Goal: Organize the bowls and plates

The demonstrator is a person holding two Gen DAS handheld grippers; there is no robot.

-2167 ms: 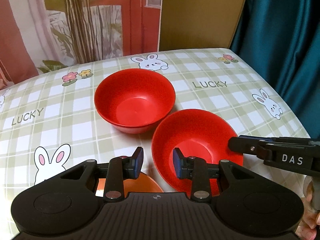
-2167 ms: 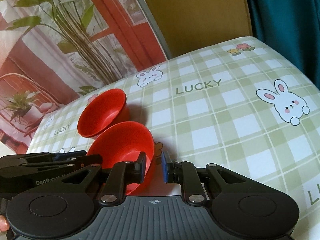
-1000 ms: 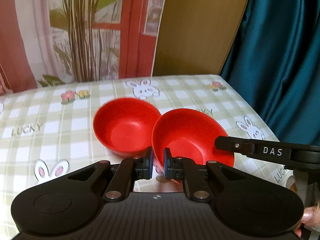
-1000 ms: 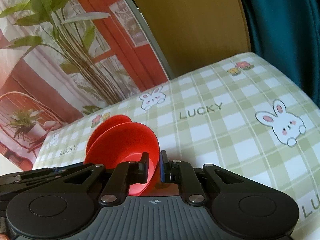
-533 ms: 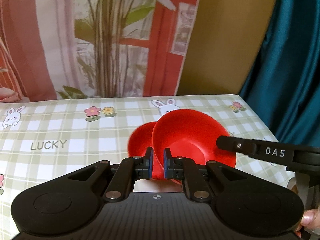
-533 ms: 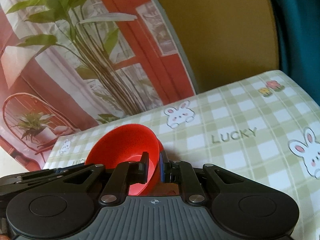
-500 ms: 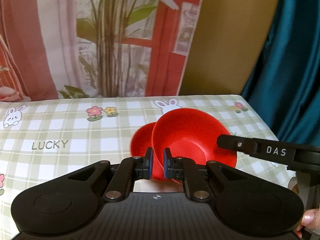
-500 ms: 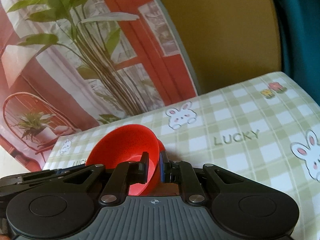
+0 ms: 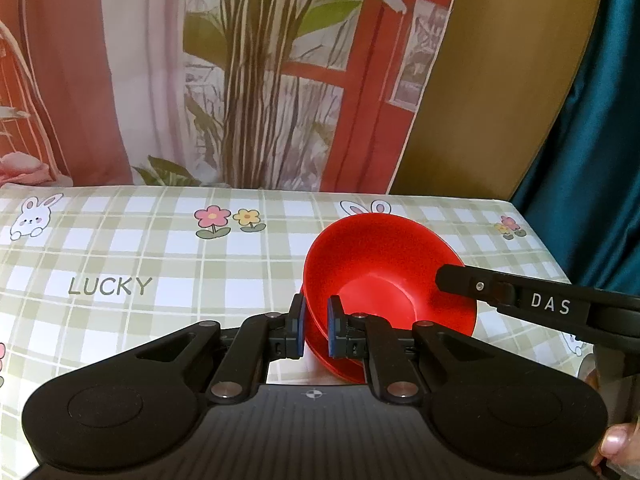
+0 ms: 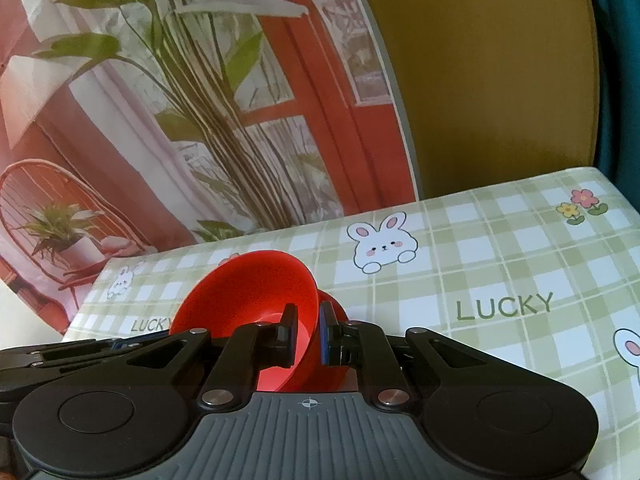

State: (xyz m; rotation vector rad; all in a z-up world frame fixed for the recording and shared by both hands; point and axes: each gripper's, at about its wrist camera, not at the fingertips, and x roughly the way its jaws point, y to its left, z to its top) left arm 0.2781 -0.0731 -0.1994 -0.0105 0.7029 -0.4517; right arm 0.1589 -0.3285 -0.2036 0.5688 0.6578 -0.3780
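Both tongs are clenched on one glossy red bowl [image 9: 376, 280]: the left gripper [image 9: 314, 328] pinches its near rim at lower centre of the left wrist view, and the right gripper [image 10: 307, 334] nips the opposite rim, its black finger entering from the right edge there. Held tilted, the bowl shows a smooth, deep flared inside. A second red bowl [image 9: 340, 364] peeks out just beneath it, over the green checked tablecloth [image 9: 160, 264].

We are looking at a table [image 9: 120, 264] wearing a green checked cloth with rabbits, flowers and "LUCKY". Behind it a printed backdrop [image 9: 240, 80] is showing a plant and red window frames, an ochre wall [image 9: 500, 80] is standing beside it, and a teal curtain [image 9: 600, 160] is hanging at the right.
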